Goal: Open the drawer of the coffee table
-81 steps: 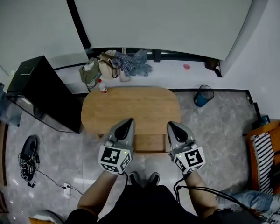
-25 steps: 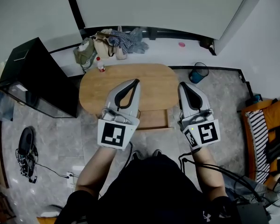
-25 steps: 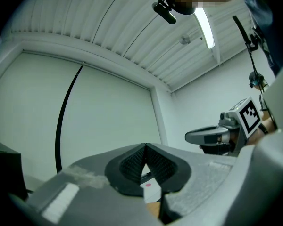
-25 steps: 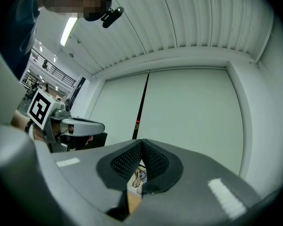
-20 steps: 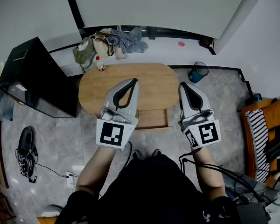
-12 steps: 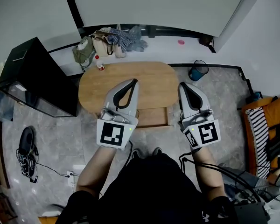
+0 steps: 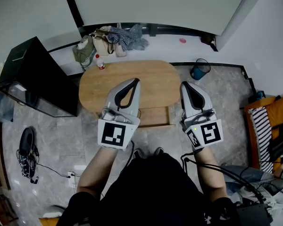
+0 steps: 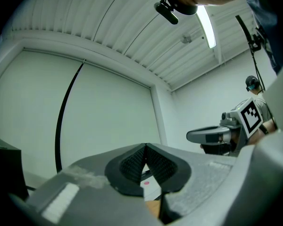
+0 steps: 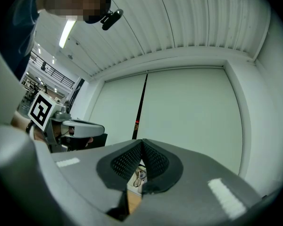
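Currently, both pairs of jaws are pressed together, with nothing between them.

- Left gripper: tip is held over the near part of the coffee table, above its oval top.
- Right gripper: tip is held at the top's near right edge.
- Drawer: seen jutting from the table's near edge, between the two grippers and nearer the person than either tip. Its long axis is laid left to right, and its slide path is judged to run toward the feet. No contact with either gripper is shown.
- Nearness: the drawer's left end is overlapped by the left gripper's body and the right gripper is just beside its right end, so neither is judged clearly nearer.
- Room: open floor is left on the person's side. A black cabinet and a bin are set well apart.
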Tool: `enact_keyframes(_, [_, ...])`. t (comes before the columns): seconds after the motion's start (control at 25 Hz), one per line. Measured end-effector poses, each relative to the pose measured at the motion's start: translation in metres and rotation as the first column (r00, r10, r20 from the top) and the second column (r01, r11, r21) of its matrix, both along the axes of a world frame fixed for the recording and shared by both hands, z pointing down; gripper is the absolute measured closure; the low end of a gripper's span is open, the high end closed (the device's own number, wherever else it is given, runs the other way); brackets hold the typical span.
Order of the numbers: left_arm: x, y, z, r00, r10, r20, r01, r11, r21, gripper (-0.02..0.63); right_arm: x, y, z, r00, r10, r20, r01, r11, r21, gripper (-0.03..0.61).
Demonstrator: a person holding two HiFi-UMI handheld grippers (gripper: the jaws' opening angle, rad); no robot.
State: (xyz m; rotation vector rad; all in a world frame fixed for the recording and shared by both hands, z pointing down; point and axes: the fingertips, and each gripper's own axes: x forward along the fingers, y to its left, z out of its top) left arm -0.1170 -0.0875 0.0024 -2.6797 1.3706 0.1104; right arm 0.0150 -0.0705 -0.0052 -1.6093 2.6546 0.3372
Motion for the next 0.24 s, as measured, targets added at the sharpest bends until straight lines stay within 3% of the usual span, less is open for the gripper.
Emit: enact_keyframes(0.24, [-0.0008,-0.0008,0.0001,1.000,0.000,0.002,0.000,1.000,0.004,0.612,-0.0010,-0.0017,0.0012,1.000,0.000,-0.001,0.000,1.000,-0.003,0.577])
